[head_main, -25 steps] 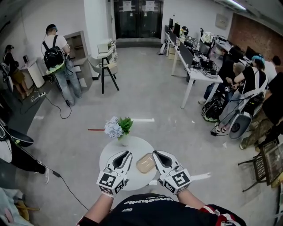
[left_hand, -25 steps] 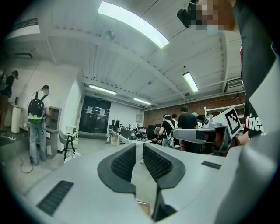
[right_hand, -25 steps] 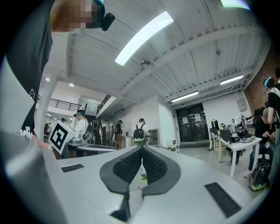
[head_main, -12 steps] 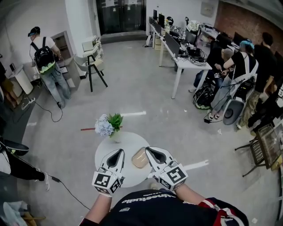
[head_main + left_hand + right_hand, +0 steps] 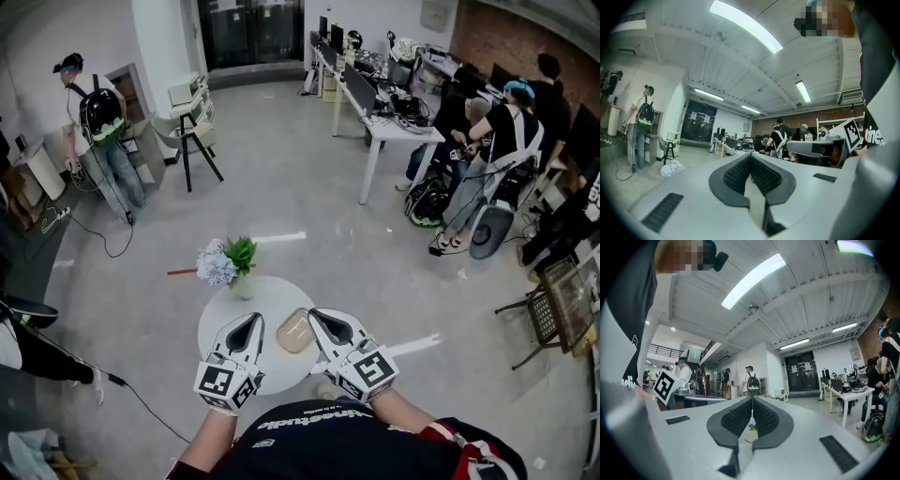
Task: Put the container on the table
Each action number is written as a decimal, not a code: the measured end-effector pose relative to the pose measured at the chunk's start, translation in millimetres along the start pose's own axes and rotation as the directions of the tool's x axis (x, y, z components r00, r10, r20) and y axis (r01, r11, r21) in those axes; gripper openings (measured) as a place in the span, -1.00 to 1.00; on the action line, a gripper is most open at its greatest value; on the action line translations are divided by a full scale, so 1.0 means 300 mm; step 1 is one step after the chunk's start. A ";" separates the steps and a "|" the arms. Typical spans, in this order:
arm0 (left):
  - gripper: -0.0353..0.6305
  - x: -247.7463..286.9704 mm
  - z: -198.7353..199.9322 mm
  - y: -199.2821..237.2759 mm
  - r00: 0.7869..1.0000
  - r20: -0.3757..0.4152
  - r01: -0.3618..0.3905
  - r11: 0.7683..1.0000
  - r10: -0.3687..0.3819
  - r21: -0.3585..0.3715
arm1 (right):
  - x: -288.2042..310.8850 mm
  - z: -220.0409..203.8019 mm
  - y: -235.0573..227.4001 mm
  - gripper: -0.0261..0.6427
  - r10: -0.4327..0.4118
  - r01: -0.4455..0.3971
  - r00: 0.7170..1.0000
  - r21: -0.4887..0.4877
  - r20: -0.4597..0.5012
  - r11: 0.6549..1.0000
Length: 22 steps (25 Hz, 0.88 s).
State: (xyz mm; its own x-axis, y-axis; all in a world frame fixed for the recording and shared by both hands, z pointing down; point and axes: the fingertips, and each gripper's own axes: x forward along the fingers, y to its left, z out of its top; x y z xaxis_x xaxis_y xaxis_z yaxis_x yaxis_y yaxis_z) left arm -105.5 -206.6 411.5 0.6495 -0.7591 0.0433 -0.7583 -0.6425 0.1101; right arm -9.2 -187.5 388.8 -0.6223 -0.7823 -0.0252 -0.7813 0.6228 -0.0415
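Presently, left gripper (image 5: 252, 320) (just closing) and right gripper (image 5: 317, 316) fingers meet, empty; nudged container (image 5: 293, 332) may slide off bench (image 5: 227, 311).

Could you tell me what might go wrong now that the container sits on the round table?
1. The container lies near the right edge of the table, close beside the shut right gripper. A sideways move could push it off.
2. The left gripper, whose jaws have just closed on nothing, points roughly toward the flower vase at the far rim. A forward move could tip it.
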 end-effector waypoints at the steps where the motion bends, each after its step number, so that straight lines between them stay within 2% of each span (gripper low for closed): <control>1: -0.82 0.000 0.003 -0.002 1.000 0.000 0.000 1.000 0.000 -0.001 | -0.002 0.002 -0.001 -0.89 -0.001 0.001 1.000 0.000 -0.001 1.000; 22: -0.82 0.013 -0.017 -0.016 0.999 -0.013 0.033 0.999 -0.033 -0.018 | -0.010 0.001 0.000 -0.91 -0.020 0.020 1.000 -0.039 -0.004 0.999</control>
State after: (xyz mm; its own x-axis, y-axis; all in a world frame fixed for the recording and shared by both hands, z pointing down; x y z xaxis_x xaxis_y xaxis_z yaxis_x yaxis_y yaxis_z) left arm -99.2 -205.9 416.3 0.6751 -0.7358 0.0526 -0.7353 -0.6654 0.1289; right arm -7.5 -185.3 388.6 -0.6068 -0.7946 -0.0199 -0.7948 0.6069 -0.0026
